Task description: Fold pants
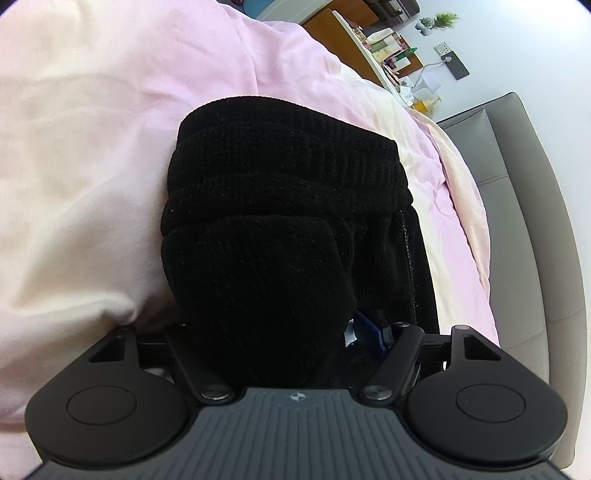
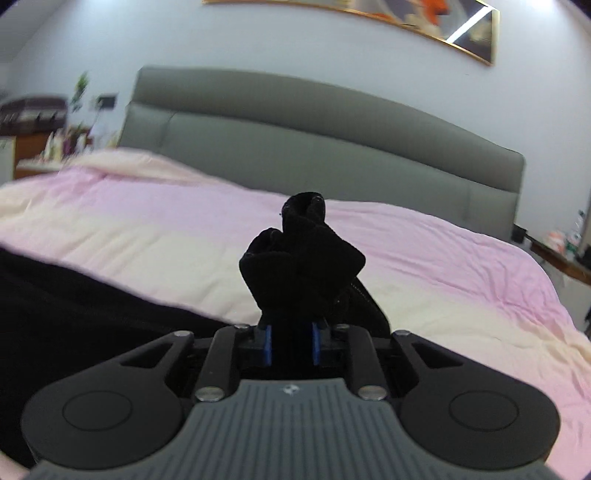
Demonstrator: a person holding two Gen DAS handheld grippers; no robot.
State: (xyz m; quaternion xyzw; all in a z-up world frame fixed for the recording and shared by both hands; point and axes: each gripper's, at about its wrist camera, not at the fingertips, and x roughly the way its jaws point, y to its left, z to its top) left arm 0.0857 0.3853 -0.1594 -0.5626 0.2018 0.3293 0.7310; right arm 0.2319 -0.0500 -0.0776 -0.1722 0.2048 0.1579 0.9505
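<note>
Up close, the right gripper (image 2: 291, 343) has its two blue-padded fingers (image 2: 268, 345) pressed nearly together on a bunched wad of the black ribbed-knit pants (image 2: 301, 266), which sticks up beyond the fingertips in a knot of folds. More of the same black cloth trails away low on the left of this view and lies over the bedding toward its near edge. Beyond the held wad spreads the pink and cream quilt (image 2: 424, 258), wrinkled, reaching back to the grey padded headboard (image 2: 332, 147). Above the headboard a gold-framed picture (image 2: 424, 22) hangs on the pale wall.

Meanwhile the left gripper (image 1: 295, 343) stands with its jaws wide apart, and a thick folded bundle of the pants (image 1: 280, 221) fills the space between them; one blue pad (image 1: 369, 328) shows at the right side, the other is hidden under the cloth, so whether the pads actually press on the bundle cannot be told. The bundle's ribbed waistband end lies away from the gripper, resting on the quilt (image 1: 110, 147). Past the quilt's far edge stands a cluttered wooden side table (image 1: 369, 55), with the headboard (image 1: 535, 221) along the right.
</note>
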